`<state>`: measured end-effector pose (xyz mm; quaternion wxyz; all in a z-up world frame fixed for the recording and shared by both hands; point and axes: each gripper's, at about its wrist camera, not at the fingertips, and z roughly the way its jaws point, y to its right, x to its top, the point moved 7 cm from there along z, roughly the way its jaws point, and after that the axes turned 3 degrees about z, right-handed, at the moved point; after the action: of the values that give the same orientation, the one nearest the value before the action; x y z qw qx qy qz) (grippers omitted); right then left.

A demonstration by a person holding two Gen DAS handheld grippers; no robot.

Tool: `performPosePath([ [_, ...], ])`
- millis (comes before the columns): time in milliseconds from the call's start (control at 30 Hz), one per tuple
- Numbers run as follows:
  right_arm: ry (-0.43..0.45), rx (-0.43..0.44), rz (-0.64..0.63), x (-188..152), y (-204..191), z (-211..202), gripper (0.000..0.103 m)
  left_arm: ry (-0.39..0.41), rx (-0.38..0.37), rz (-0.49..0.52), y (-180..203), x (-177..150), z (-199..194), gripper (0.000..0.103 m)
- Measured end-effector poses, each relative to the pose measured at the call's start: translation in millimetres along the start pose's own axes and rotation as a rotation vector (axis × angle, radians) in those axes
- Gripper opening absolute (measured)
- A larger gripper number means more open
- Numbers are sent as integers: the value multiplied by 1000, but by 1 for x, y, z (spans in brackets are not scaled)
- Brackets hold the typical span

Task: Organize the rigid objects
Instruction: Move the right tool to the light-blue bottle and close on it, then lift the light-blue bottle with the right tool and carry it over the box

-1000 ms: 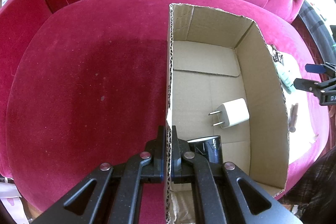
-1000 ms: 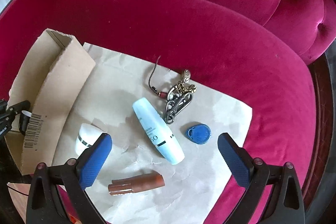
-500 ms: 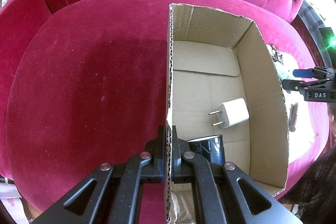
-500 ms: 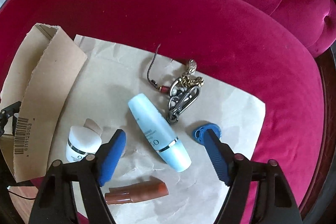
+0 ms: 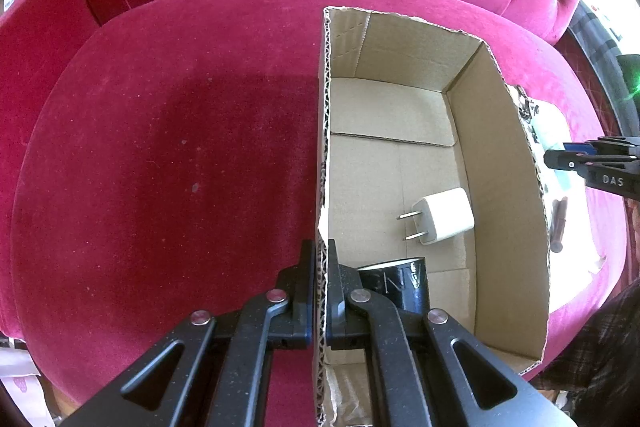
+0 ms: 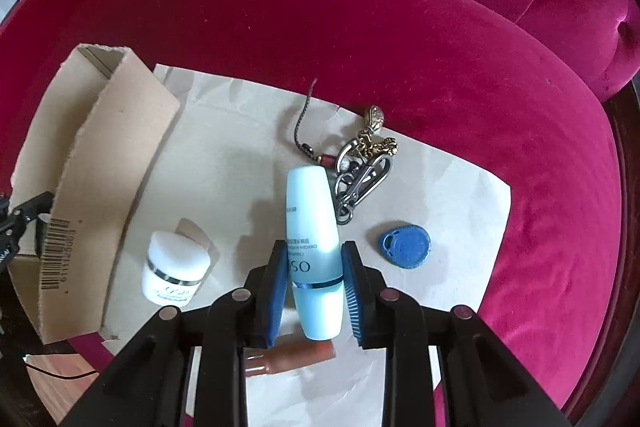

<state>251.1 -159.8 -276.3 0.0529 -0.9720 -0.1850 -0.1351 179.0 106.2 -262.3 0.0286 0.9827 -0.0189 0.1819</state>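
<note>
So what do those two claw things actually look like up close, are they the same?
Nearly. Both are black, slightly speckled plastic tongs built from angled links with triangular cut-outs and round silver rivets. The left gripper has plain black fingers. The right gripper has ribbed blue pads on its fingers, and from the side it shows white letters "DAS". A dark plaid sleeve shows at the left view's edge.

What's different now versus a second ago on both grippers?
The right gripper came down over the light blue bottle; its jaws are closing around it, and the bottle has turned to point straight away. The left gripper stays clamped on the cardboard box wall. Charger, key fob, white jar unchanged.
</note>
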Motion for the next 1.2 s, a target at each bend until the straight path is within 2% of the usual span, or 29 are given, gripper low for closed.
performPosePath([
  [533,37,-17,58,-7,-24,-40,28,1,0,1,-3,0,-4,3],
  [900,93,17,54,4,-62,-83,28,5,8,8,-1,1,-6,3],
  [1200,125,76,37,21,-110,-99,28,3,9,7,0,1,-5,3],
])
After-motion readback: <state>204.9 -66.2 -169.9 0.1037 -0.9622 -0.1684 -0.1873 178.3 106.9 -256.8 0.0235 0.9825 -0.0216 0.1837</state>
